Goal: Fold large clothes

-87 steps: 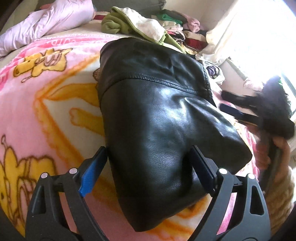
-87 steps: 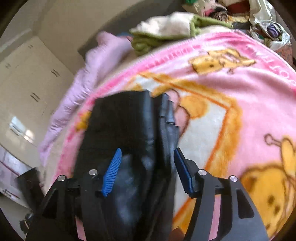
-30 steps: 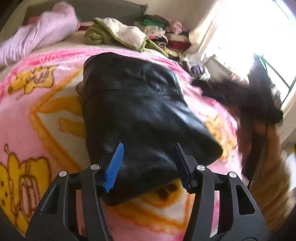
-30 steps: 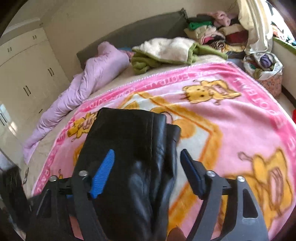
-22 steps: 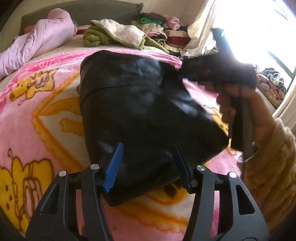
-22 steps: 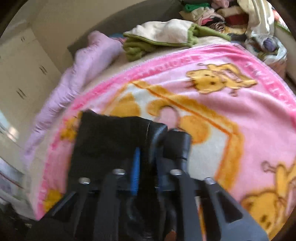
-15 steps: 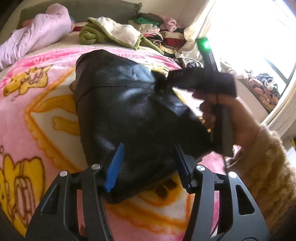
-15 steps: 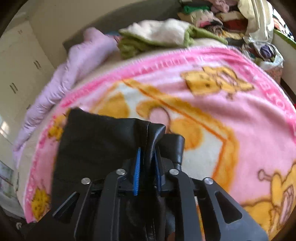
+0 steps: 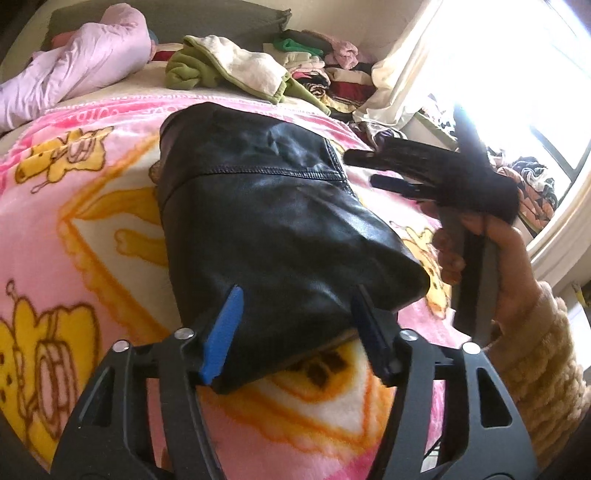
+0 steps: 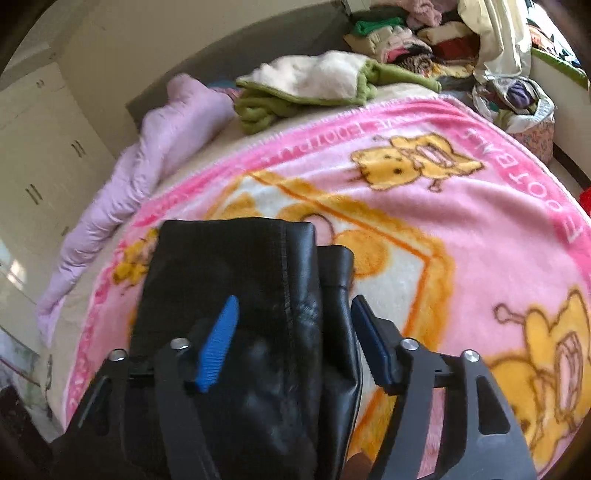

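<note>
Black leather is filling the middle of your left wrist view: the folded jacket (image 9: 273, 229) is lying on the pink blanket (image 9: 74, 229), its near end sitting between the fingers of your left gripper (image 9: 295, 325). Those jaws are opening, and the pads are standing clear of the leather on both sides, so nothing is being pinched here. To the right, your right gripper (image 9: 391, 173) is hovering just off the jacket's far corner, its jaws apart, where half a second ago it was clamped on that edge. That release suggests you are finishing this fold and leaving the bundle to rest on its own.

In the right wrist view, the jacket (image 10: 236, 295) is lying directly under your right gripper (image 10: 291, 328), stitched seam running away from you, with a loose flap (image 10: 336, 269) sticking out on the right side. The jaws are opening here too, straddling the leather without pressing it. That flap is looking untidy and may need tucking. Beyond, the lilac quilt (image 10: 155, 155), the green and cream blanket (image 10: 310, 85) and the clothes pile (image 10: 406, 33) are all lying well apart from the jacket, so nothing is blocking your next move.
</note>
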A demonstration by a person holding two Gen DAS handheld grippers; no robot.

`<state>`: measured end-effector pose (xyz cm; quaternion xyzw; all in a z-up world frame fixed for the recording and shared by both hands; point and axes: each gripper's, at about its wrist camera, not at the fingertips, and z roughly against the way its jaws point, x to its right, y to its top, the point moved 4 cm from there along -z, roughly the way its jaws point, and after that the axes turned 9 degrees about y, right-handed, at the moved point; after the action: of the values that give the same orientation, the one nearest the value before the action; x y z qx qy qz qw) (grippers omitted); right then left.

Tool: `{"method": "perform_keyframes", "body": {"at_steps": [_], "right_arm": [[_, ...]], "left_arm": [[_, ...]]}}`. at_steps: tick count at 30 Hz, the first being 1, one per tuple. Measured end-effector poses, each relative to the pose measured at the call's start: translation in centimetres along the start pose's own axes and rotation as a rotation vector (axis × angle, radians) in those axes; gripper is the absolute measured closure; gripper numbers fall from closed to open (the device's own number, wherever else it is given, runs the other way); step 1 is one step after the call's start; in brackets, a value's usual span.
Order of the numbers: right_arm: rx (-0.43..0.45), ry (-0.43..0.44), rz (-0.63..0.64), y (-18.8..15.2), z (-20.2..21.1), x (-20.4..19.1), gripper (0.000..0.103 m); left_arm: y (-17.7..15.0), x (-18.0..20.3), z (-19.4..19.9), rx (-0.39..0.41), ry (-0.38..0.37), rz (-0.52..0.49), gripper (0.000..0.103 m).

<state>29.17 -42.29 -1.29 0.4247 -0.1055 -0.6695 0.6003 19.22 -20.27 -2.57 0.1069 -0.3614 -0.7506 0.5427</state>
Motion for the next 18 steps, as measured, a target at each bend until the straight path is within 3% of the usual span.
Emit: {"method": "perform_keyframes", "body": {"at_steps": [4, 9, 18], "right_arm": [[0.057, 0.003, 0.043, -0.7, 3.3, -1.5, 0.02], [0.118, 0.016, 0.082, -2.6, 7.1, -3.4, 0.008], [0.174, 0.004, 0.148, -7.1, 11.8, -6.7, 0.005]], "left_arm": [[-0.1, -0.3, 1.0, 0.017, 0.014, 0.011, 0.03], [-0.3, -1.0, 2.8, 0.04, 0.027, 0.027, 0.011], [-0.9, -2.0, 5.6, 0.075, 0.055, 0.035, 0.009]]}}
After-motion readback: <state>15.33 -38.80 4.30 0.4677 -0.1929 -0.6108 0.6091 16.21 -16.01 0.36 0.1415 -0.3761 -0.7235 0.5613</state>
